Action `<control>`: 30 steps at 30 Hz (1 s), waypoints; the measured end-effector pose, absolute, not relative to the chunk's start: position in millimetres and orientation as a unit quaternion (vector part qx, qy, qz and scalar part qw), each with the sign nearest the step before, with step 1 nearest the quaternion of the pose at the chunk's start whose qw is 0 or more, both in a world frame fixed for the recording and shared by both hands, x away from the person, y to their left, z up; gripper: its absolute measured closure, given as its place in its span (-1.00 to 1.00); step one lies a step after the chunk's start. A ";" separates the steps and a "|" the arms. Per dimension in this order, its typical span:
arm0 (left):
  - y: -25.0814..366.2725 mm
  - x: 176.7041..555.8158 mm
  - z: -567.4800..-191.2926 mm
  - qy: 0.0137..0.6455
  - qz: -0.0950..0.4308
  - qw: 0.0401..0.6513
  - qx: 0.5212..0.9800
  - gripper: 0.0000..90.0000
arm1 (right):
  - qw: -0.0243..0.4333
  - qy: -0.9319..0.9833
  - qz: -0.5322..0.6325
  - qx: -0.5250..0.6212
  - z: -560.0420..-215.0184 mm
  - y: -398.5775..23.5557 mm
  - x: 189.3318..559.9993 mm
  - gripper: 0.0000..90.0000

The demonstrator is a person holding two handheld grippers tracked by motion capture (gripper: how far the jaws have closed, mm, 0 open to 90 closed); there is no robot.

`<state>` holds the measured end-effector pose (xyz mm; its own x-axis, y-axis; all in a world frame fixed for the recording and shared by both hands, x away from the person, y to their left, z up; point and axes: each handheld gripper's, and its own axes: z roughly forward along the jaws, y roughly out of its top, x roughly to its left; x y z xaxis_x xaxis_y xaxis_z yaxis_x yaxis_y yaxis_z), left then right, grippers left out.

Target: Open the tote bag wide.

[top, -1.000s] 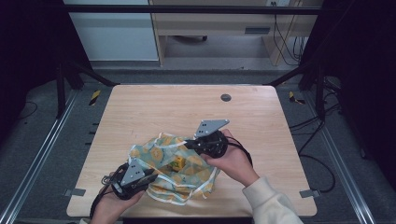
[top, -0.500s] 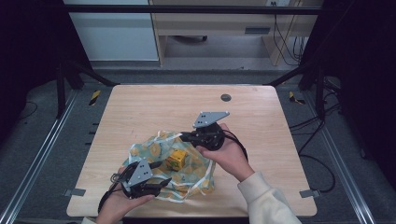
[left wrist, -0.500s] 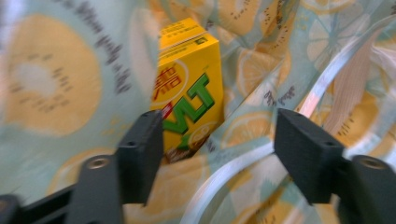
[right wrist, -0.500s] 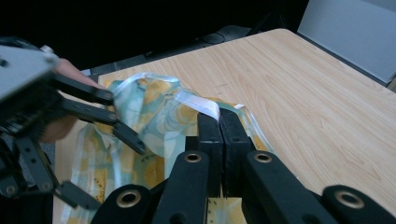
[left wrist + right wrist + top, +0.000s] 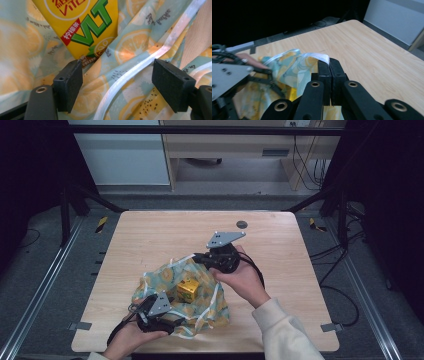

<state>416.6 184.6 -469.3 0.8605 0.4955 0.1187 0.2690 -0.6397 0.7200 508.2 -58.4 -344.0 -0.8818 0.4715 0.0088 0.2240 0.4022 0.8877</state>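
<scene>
A bag [image 5: 165,276] printed with orange slices lies at the table's near middle, and a yellow lemon tea carton [image 5: 187,289] stands inside it. My right gripper [image 5: 197,256] is shut on the bag's far rim and holds it up; in the right gripper view the jaws [image 5: 330,65] pinch the cloth by its white strap [image 5: 317,55]. My left gripper [image 5: 172,321] rests low at the bag's near side. Its jaws have just been opening and now stand open [image 5: 117,82] over the cloth, with a white strap [image 5: 140,67] running between the pads, which do not touch it. The carton [image 5: 82,25] is just beyond.
The wooden table [image 5: 150,235] is bare across its far half except for a small dark round disc [image 5: 242,224] near the far edge. Black frame poles stand at both far corners. Cables trail from both grippers.
The left gripper let go of the bag, opened and sank toward the near edge. The right gripper lifted the far rim, and the bag's mouth now gapes, showing the yellow carton.
</scene>
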 end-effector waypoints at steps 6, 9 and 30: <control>190.4 419.8 -467.3 0.234 0.163 0.376 0.882 -0.42 | 0.128 0.821 0.499 0.247 -355.4 -65.1 535.0 0.99; 191.4 421.3 -467.0 0.243 0.167 0.376 0.878 -0.41 | 0.123 0.817 0.496 0.267 -367.4 -68.9 547.6 0.99; 194.2 428.9 -467.5 0.276 0.171 0.389 0.862 -0.36 | 0.099 0.833 0.443 0.315 -433.5 -70.7 570.0 0.98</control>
<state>428.9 194.2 -467.5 0.7889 0.6092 0.0801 0.3426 -0.5443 0.7658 570.0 -70.7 -433.5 -0.7817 0.6130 0.1148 0.4382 0.4088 0.8005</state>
